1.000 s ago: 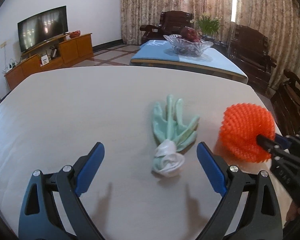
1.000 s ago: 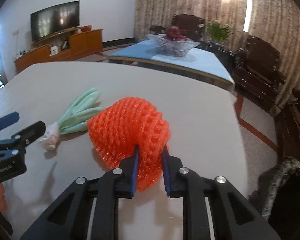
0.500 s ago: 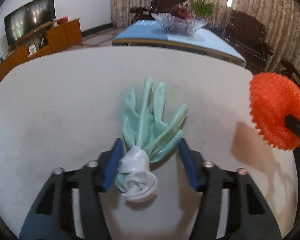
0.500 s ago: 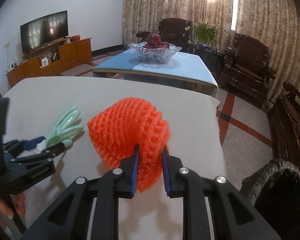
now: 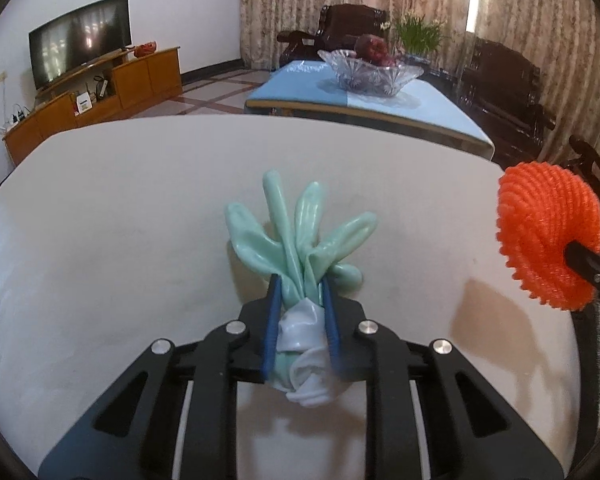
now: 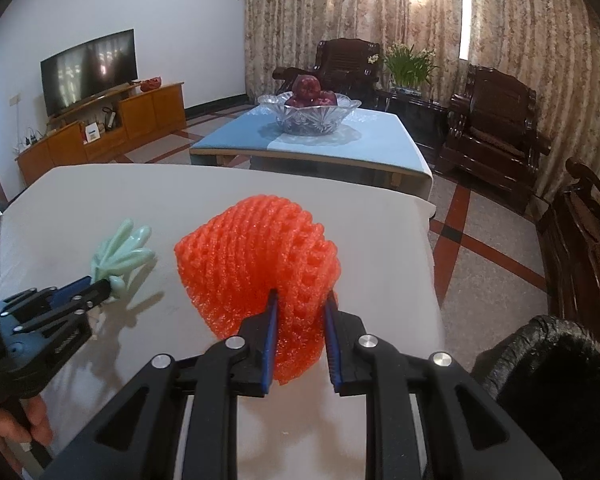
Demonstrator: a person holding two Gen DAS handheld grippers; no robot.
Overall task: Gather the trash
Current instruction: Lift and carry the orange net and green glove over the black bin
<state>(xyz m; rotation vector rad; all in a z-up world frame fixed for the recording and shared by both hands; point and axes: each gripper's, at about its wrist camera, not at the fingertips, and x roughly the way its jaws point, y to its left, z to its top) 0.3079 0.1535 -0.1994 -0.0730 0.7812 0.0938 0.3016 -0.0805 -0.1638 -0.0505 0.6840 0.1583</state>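
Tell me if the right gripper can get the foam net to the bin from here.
Probably yes: the right gripper grips the foam net, and the black bin sits just right of the table, nothing between.

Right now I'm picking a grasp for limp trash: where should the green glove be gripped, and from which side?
Grip the green glove at its gathered wrist, above the rolled white cuff, coming from the cuff end. There it bunches narrow; its fingers splay flat. The left gripper pinches there.

Black hand-held gripper [image 5: 299,300], blue pads, silver screws
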